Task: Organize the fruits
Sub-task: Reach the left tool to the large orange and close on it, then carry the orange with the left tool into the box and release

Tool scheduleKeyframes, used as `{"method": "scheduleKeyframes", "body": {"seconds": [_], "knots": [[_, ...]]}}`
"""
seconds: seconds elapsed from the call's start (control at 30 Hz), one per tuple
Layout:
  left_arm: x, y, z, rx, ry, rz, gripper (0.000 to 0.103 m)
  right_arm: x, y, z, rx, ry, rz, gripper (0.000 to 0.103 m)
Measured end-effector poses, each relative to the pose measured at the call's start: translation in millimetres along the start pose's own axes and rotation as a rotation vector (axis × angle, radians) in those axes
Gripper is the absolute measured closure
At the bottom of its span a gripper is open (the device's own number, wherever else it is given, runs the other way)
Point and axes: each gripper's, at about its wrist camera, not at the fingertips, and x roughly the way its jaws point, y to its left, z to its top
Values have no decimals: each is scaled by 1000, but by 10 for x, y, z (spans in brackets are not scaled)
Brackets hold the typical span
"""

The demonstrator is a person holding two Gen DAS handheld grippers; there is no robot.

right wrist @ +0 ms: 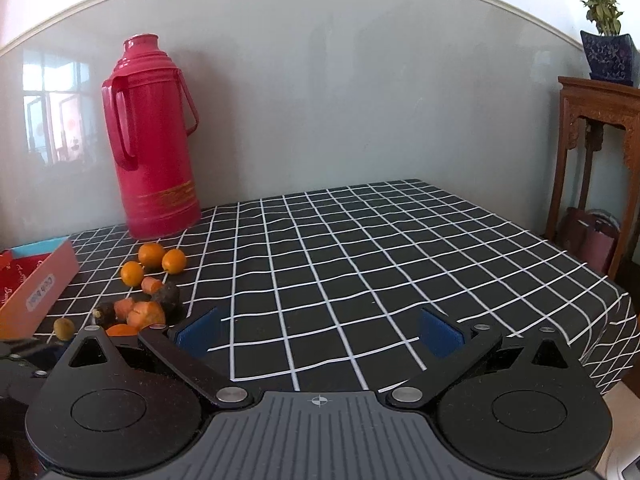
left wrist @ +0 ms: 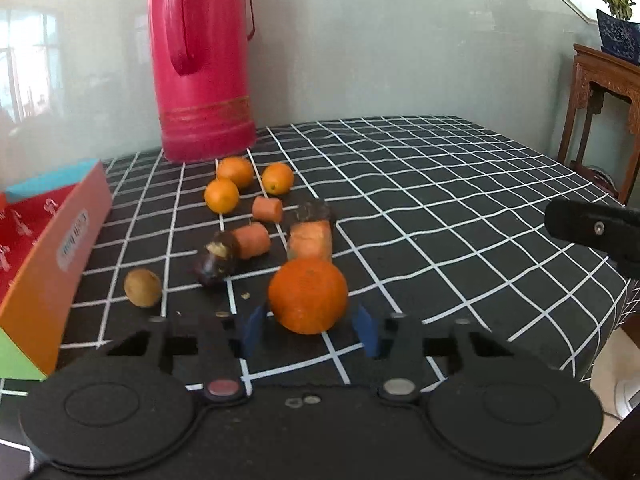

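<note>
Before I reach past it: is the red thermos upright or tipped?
Upright. The red thermos stands on its base on the checked tablecloth, neck pointing up.

I see even, soft daylight; a window reflection glares on the glossy wall (right wrist: pixel 320 100) at 9 o'clock in both views. Shadows under the fruit are faint. Strong fisheye bending and dark corners at the edges. Left wrist view is slightly blurred, right one sharper.

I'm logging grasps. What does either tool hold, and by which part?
Nothing is held. The left tool is open around the large orange, pads clear of its sides; the right tool is open over bare cloth.
</note>
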Motion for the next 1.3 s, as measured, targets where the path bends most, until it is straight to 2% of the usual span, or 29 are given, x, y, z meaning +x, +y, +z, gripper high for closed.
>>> {"method": "scheduleKeyframes", "body": {"seconds": [0.03, 0.3, 0.53, 0.7, 0.83, 0.97, 1.1, 1.2, 1.3], "knots": [[8, 8, -2, -2, -2, -1, 71, 11, 12, -2, 0, 4, 5, 0], [-24, 6, -26, 12, -42, 28, 72, 39, 85, -20, 1, 18, 37, 0], [-233, 217, 20, -59, -143, 96, 72, 74, 176, -52, -17, 39, 58, 0], [-520, 635, 96, -174, -230, 212, 72, 109, 294, -87, -43, 53, 80, 0], [-751, 1064, 118, -249, -288, 377, 72, 159, 432, -113, -69, 69, 100, 0], [-825, 1547, 73, -367, -253, 512, 72, 202, 595, -142, -94, 80, 128, 0], [-809, 1943, -34, -472, -179, 598, 72, 257, 761, -167, -122, 89, 150, 0], [-813, 2097, -69, -498, -152, 618, 72, 276, 843, -184, -138, 91, 156, 0], [-840, 2108, -75, -479, -138, 652, 70, 303, 908, -197, -152, 95, 159, 0]]}}
